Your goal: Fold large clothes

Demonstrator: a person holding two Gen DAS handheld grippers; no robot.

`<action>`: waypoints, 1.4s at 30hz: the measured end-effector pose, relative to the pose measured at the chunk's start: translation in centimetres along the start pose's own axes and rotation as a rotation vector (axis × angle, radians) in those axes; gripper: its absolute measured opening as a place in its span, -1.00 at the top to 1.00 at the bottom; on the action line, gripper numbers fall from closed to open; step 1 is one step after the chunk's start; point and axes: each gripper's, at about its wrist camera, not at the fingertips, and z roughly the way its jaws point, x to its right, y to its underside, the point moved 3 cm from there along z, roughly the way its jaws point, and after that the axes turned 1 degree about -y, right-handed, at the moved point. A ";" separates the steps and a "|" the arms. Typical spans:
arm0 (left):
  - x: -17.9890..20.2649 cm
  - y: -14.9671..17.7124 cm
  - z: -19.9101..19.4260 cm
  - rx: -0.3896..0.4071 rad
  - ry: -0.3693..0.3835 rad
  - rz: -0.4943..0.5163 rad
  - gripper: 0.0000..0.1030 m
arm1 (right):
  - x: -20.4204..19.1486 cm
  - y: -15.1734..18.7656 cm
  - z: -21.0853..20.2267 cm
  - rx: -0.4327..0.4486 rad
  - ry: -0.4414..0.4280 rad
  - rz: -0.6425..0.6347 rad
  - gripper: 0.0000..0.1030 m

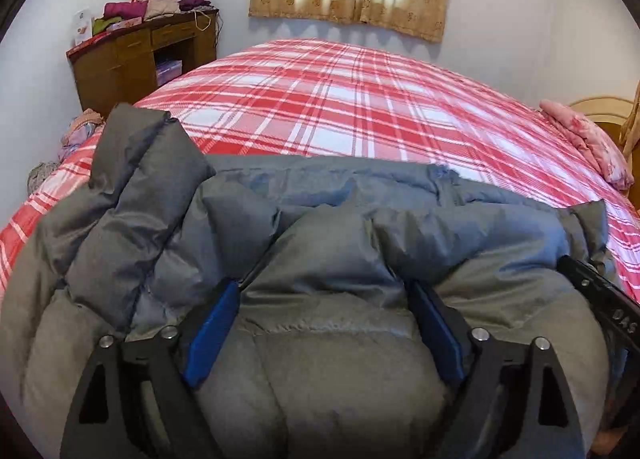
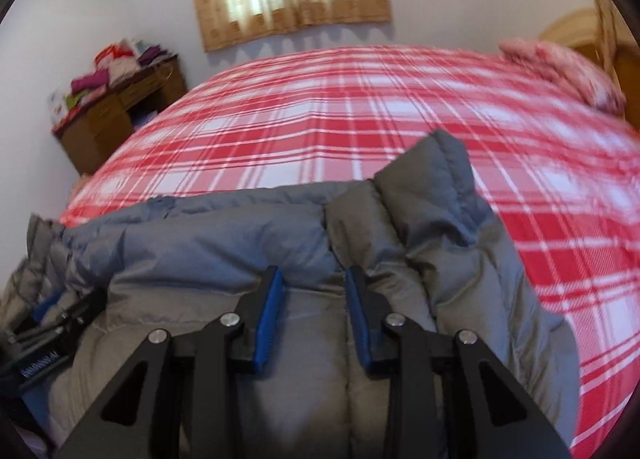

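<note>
The grey padded jacket [image 1: 320, 243] is laid across the near edge of the bed [image 1: 340, 99], its folded part between the widely opened left hand-held gripper [image 1: 324, 299] and pinched by the right hand-held gripper [image 2: 314, 287].

The bed [image 1: 340, 99] (red plaid cover) carries a grey jacket [image 1: 320, 259] at 6 o'clock and a pink pillow [image 1: 588, 143] at 3 o'clock.
</note>
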 end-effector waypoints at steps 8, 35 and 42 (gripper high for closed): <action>0.2 0.3 1.4 -0.039 -0.054 0.014 -0.79 | -0.1 -0.2 -0.3 -0.010 0.070 -0.026 0.45; -9.4 -3.0 3.1 -0.066 -0.207 -0.084 -0.80 | 5.8 0.8 0.1 -0.030 0.140 0.067 0.40; -9.5 -2.8 4.2 -0.070 -0.215 -0.093 -0.85 | 5.8 0.7 0.2 -0.031 0.144 0.064 0.40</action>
